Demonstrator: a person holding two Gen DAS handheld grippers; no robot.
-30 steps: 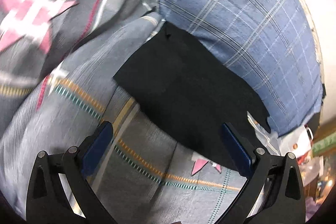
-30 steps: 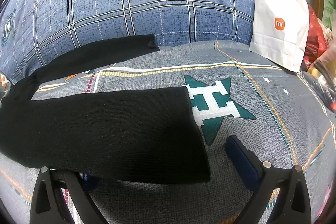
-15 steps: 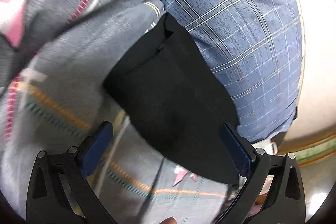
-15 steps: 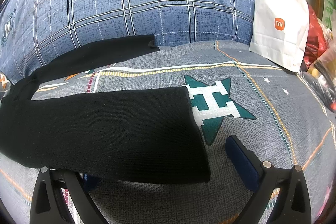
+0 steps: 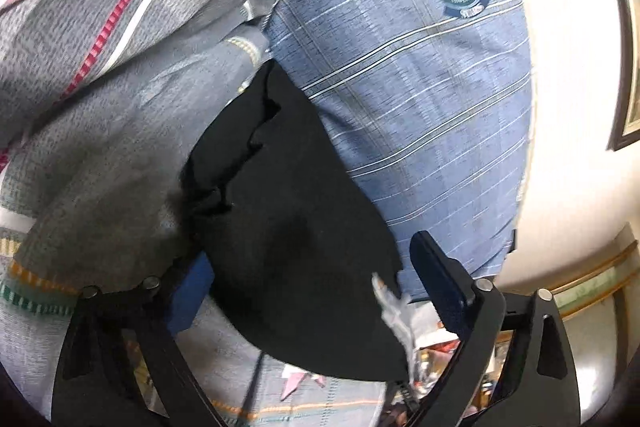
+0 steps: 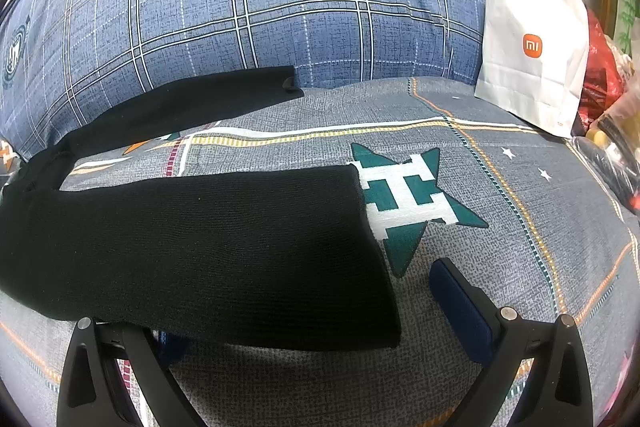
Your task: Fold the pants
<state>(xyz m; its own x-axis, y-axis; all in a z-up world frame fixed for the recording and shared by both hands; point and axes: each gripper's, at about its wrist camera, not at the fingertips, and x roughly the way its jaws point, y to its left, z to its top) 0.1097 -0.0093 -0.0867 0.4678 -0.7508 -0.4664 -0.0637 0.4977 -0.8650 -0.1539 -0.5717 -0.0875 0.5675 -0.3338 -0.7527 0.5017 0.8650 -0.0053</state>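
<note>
Two views are given, left wrist first. The black pants [image 5: 288,227] are seen bunched at the waist end, lying on a grey patterned bedsheet [image 5: 100,155] and pushed up against a blue plaid pillow [image 5: 420,107] with a round crest on it. The left gripper [image 5: 312,275] is spread wide but its jaws are closing, with the pants fabric sitting between them; the left blue pad [image 5: 192,287] is partly tucked behind the cloth edge, while the other pad is kept clear of it beside the pillow, so nothing is pinched yet. A pale wall [image 5: 572,107] is seen off to the right.

From the right wrist, the pants [image 6: 200,247] are laid flat across the bedsheet [image 6: 500,227], one leg running along the pillow [image 6: 280,7], the nearer leg ending over a teal star print [image 6: 404,199]. The right gripper [image 6: 304,311] is held wide, with the near leg's hem draped across the gap and over the left finger; the right finger [image 6: 460,311] is set well apart from the cloth, so no grip is made. A white paper bag [image 6: 532,55] is propped at the far right, beside the pillow.
</note>
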